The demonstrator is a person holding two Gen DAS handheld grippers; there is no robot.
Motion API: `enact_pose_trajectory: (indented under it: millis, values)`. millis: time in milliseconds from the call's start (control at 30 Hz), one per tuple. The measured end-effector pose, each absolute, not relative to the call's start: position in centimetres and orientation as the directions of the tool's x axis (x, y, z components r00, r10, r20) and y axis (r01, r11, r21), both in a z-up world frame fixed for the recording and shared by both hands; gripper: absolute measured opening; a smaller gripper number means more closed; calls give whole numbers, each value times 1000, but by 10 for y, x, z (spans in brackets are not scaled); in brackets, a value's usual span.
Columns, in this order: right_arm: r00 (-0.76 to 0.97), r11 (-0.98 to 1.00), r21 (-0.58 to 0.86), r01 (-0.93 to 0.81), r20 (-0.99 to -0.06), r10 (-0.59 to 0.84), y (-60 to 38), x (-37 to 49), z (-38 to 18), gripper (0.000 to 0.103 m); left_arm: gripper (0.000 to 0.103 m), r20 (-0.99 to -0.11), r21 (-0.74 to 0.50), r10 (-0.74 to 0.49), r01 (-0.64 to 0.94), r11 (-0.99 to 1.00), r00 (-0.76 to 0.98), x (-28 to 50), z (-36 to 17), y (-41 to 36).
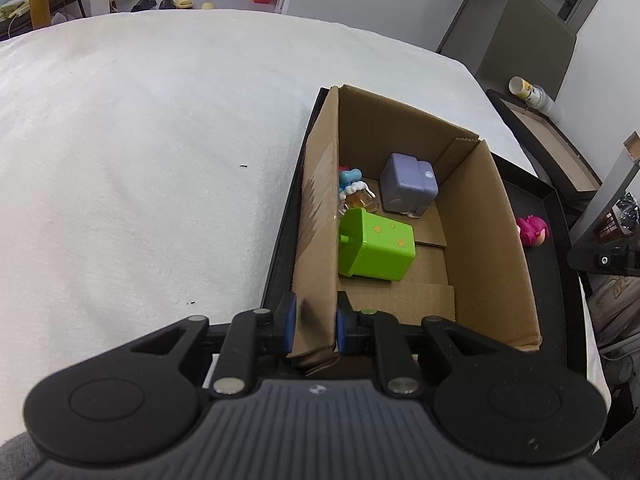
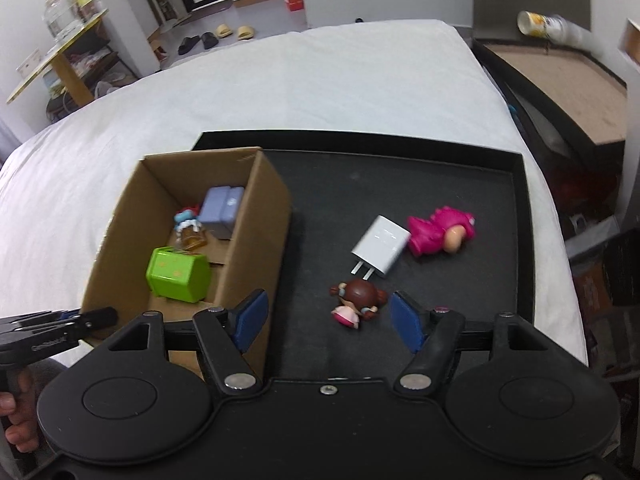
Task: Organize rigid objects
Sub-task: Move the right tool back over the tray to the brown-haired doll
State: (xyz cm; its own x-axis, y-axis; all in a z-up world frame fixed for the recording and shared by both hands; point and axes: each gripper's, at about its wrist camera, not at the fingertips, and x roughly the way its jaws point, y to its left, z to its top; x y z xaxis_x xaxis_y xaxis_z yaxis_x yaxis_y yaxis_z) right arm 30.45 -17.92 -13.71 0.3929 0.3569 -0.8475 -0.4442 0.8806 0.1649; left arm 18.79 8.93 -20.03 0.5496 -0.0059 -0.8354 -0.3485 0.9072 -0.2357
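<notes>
My left gripper [image 1: 316, 322] is shut on the left wall of the cardboard box [image 1: 318, 220], near its front corner. The box [image 2: 264, 216] stands on the black tray [image 2: 440, 184] and holds a green toy [image 1: 378, 248], a purple toy [image 1: 408, 186] and a small blue-and-white figure [image 1: 354, 190]. My right gripper [image 2: 326, 322] is open, low over the tray, with a brown-haired doll [image 2: 356, 300] between its fingers. A white charger plug [image 2: 380, 246] and a pink doll [image 2: 440, 230] lie just beyond it.
The tray sits on a white bedsheet [image 1: 140, 140]. A second box [image 2: 560, 80] with a white bottle [image 2: 548, 26] on its side stands off the bed at the right. The left gripper's body [image 2: 52, 330] shows at the box's near left corner.
</notes>
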Motion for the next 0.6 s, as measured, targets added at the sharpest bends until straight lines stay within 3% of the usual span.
enact_pose_trajectory:
  millis: [367,600]
  values:
    - [335,912,286,-294,-863,379,-210,321,-185,67,17,-840,-227,-1,-348,910,543,190,-200,87]
    - [320,899,263,-350,-868,379,-195,328,-196,68,17,-849,-217,7,-360,907,528,192,-202,88]
